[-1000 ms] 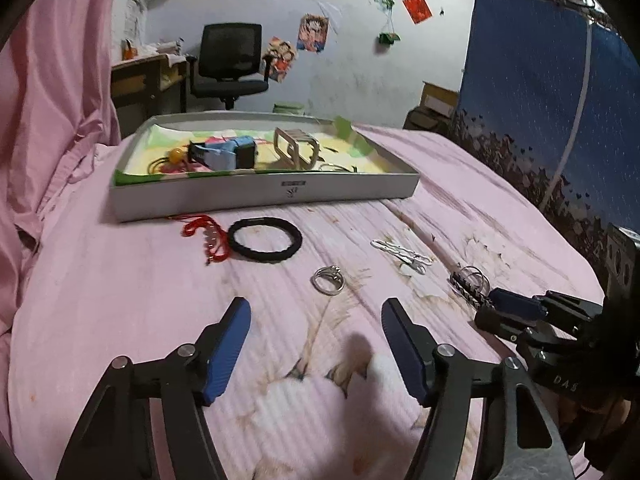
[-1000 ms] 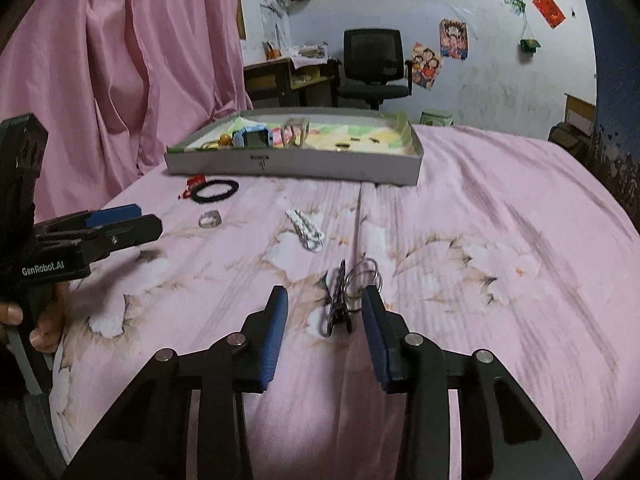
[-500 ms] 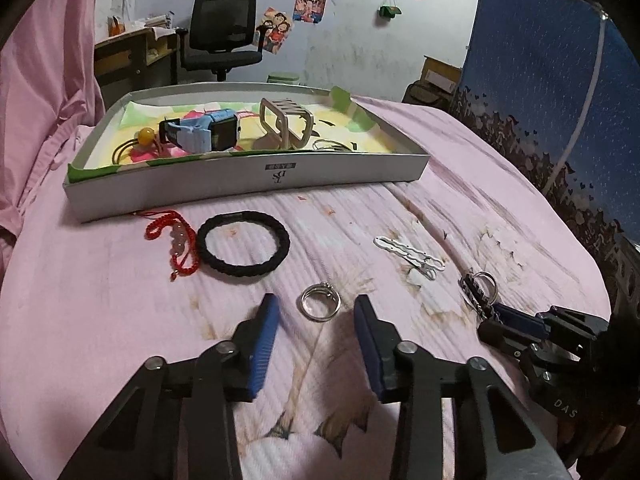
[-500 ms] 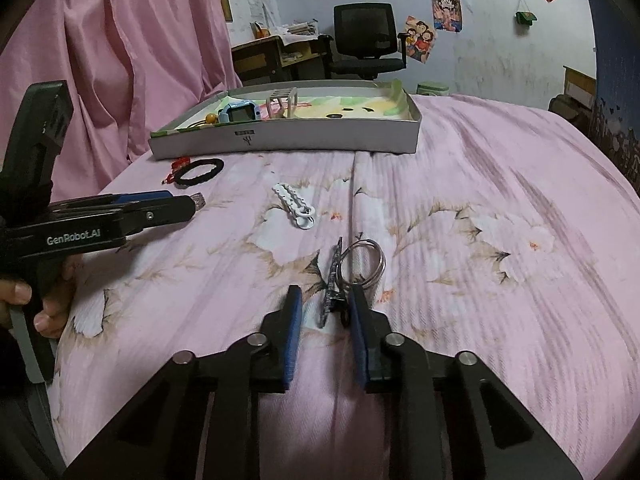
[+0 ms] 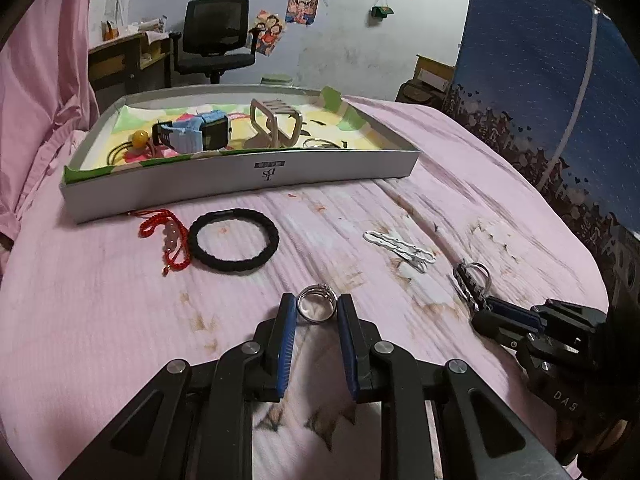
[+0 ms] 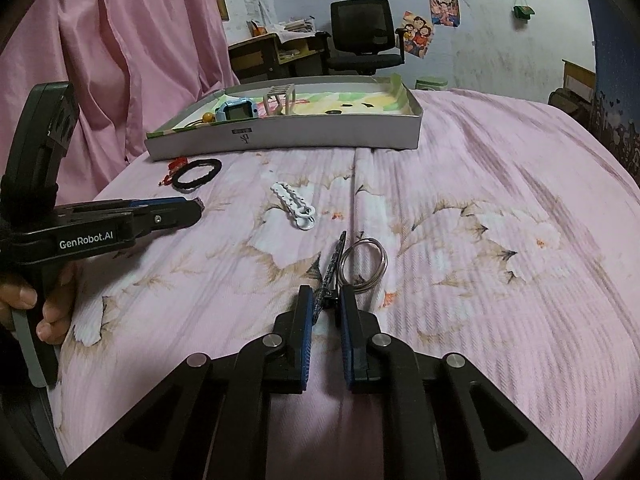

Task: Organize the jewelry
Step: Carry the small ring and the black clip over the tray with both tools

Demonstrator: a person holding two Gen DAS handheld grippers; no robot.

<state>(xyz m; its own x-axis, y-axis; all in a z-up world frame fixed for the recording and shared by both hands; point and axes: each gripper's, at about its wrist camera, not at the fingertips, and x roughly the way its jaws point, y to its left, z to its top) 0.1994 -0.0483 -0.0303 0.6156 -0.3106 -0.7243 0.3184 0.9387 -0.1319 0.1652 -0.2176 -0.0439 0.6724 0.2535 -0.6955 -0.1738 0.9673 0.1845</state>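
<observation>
Jewelry lies scattered on the pink bed, all of it on my side of the white tray (image 5: 248, 176). A second ago both sets of jaws stood wide and short of their targets. Now the left gripper (image 5: 317, 307) has nosed in on the silver ring (image 5: 317, 303), which sits between the jaws as they close, the pads at or just off its sides; I cannot tell if they bite yet. The ring rests on the bed, nearer me than the tray.

The right gripper (image 6: 325, 300) is likewise closing, on the dark chain strap (image 6: 331, 270) with its wire hoops (image 6: 366, 261) beside it; the strap end looks pinched.

Still loose between me and the tray: black braided bracelet (image 5: 233, 239), red cord bracelet (image 5: 168, 240), white clip (image 5: 400, 246).

My read: both pickups are near grasp; lift and carry to the tray come next. A thin ring could slip.
</observation>
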